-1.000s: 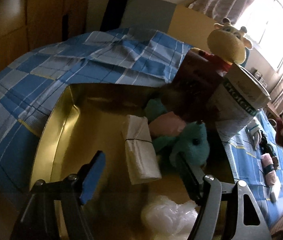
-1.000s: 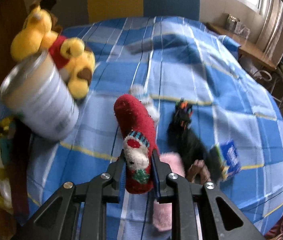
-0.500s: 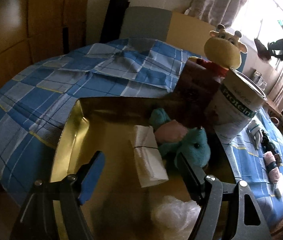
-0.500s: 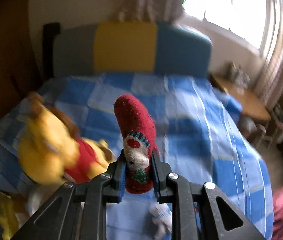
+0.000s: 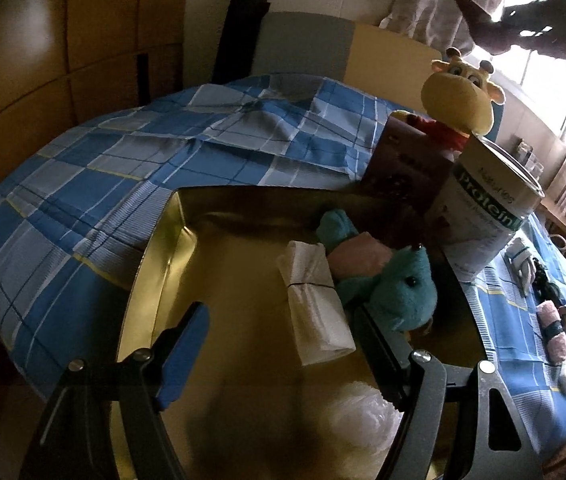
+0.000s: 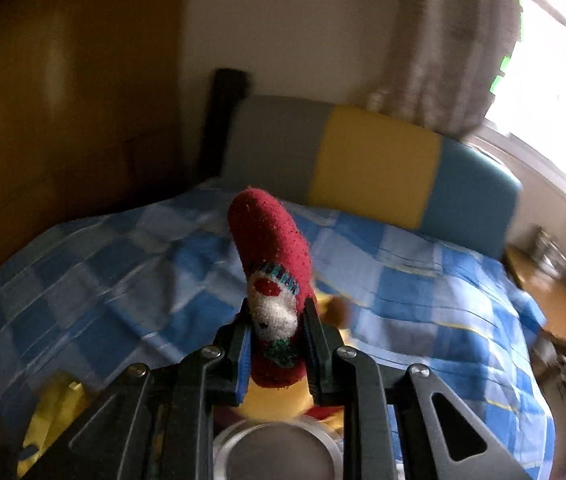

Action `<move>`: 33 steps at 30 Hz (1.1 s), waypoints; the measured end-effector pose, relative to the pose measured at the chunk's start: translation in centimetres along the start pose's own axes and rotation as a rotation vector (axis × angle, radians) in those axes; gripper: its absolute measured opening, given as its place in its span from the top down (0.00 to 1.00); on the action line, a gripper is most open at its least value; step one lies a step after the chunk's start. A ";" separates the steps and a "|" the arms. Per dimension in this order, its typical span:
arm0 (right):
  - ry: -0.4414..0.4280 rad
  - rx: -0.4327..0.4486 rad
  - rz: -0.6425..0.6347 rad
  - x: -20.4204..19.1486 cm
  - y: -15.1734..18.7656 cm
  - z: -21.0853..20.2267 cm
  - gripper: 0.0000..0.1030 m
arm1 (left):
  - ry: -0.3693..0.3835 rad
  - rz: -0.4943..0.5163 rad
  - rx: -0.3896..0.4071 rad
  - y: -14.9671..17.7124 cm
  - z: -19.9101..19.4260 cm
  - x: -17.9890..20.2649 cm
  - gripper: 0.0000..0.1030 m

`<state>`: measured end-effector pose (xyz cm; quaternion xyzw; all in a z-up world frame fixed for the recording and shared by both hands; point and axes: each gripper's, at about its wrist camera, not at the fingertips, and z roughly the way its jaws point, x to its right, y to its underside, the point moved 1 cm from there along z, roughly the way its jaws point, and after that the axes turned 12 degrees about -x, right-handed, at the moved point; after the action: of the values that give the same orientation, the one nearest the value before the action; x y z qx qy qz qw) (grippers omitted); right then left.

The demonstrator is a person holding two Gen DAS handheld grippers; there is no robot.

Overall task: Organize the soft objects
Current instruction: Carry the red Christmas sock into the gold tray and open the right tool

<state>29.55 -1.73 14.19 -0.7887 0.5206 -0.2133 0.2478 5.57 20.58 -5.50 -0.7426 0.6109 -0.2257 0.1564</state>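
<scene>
Red sock is pinched low in the right gripper, fingers narrow and pressing its white/red cuff end, toe sticking up fwd, carried in the air above the bed. Grip is near one end only, so most of the sock is free: a quick swing could let it flop or slide out, esp. since it's fuzzy and squashy.

Drop target, I judge, is the gold box w/ teal plush, pink cloth, paper roll and plastic bag already in. Free floor is mostly left side.

Risks:
- can leans at box's right edge, yellow plush behind it. Right gripper coming in from that side could knock the can over.
- left gripper hangs over the box, fingers wide, empty. It sits in the drop path, so the two could collide.
- release too high, sock may land on rim/bed.
</scene>
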 end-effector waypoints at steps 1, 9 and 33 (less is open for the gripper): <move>-0.018 0.000 -0.022 -0.9 0.3 -0.1 0.80 | -0.002 -0.001 0.003 0.0 -0.1 0.0 0.26; -0.187 -0.082 -0.177 -8.6 7.0 0.5 0.80 | -0.007 -0.011 0.011 0.4 -0.8 -0.1 0.24; -0.340 -0.396 -0.044 -13.4 25.4 5.7 0.61 | 0.001 -0.039 0.041 2.2 -3.1 -0.6 0.21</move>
<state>9.78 3.14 -6.92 -0.8576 0.4857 0.0229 0.1676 2.05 20.82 -4.07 -0.7509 0.5917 -0.2415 0.1667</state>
